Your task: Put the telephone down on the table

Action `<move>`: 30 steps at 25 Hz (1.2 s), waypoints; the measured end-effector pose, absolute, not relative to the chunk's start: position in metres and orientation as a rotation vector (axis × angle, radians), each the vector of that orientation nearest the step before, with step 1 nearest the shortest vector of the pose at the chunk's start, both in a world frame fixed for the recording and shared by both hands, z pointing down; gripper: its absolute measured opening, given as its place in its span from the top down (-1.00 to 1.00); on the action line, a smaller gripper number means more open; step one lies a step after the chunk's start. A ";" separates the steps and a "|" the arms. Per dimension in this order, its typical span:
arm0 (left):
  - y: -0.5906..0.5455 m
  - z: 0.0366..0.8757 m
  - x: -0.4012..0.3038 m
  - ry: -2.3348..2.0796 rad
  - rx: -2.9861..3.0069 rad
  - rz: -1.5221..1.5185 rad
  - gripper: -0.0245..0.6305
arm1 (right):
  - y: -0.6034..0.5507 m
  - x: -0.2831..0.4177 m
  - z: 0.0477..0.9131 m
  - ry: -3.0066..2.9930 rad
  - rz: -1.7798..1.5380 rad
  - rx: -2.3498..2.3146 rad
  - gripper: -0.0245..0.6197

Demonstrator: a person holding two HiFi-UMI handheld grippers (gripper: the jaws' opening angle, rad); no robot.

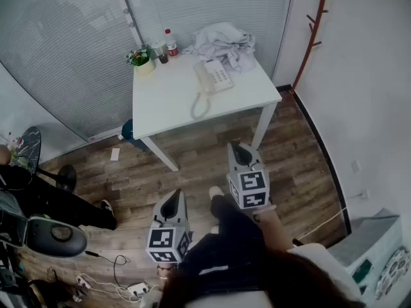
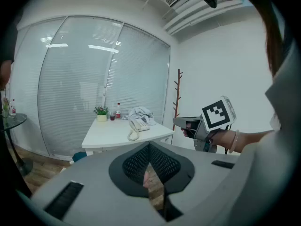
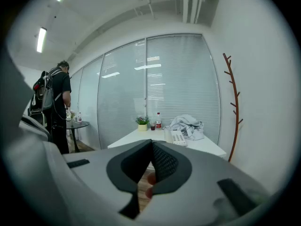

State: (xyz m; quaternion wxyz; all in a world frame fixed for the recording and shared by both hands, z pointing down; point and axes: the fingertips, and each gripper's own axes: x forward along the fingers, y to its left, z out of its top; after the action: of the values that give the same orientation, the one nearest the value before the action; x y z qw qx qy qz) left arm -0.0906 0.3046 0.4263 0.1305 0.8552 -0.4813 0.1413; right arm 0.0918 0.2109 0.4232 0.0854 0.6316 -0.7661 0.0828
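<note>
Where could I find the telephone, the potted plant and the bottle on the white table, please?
telephone [image 1: 217, 76], head view, on its keypad body.
potted plant [image 1: 146, 67], head view, on its pale pot.
bottle [image 1: 171, 45], head view, on its labelled middle.

Ahead of the left gripper and right gripper, bare floor lies open up to the table, whose near half is free, while the telephone, crumpled cloth, plant and bottle crowd its far half.

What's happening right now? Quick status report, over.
Status: left hand-held gripper and right hand-held gripper shut, empty, away from table; telephone sits on it, untouched; clothes heap just behind it.
</note>
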 end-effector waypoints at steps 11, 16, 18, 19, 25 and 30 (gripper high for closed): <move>0.249 0.433 -0.092 -1.403 2.449 0.398 0.91 | 0.159 0.094 0.432 -2.256 0.279 1.875 0.93; 0.222 0.430 -0.091 -1.392 2.459 0.391 0.91 | 0.133 0.089 0.430 -2.271 0.271 1.850 0.93; 0.212 0.430 -0.092 -1.392 2.459 0.390 0.91 | 0.124 0.086 0.431 -2.264 0.258 1.839 0.93; 0.208 0.431 -0.093 -1.389 2.453 0.394 0.91 | 0.119 0.084 0.431 -2.261 0.254 1.834 0.93; 0.184 0.434 -0.097 -1.384 2.434 0.412 0.91 | 0.091 0.078 0.433 -2.255 0.251 1.807 0.93; 0.159 0.427 -0.097 -1.394 2.461 0.403 0.90 | 0.067 0.072 0.433 -2.264 0.254 1.783 0.93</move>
State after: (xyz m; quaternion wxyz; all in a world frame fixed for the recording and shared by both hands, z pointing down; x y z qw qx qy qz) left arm -0.0969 0.1589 0.4270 0.1417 0.8527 -0.4831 0.1397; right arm 0.0724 0.0672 0.4327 0.1238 0.6115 -0.7766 0.0872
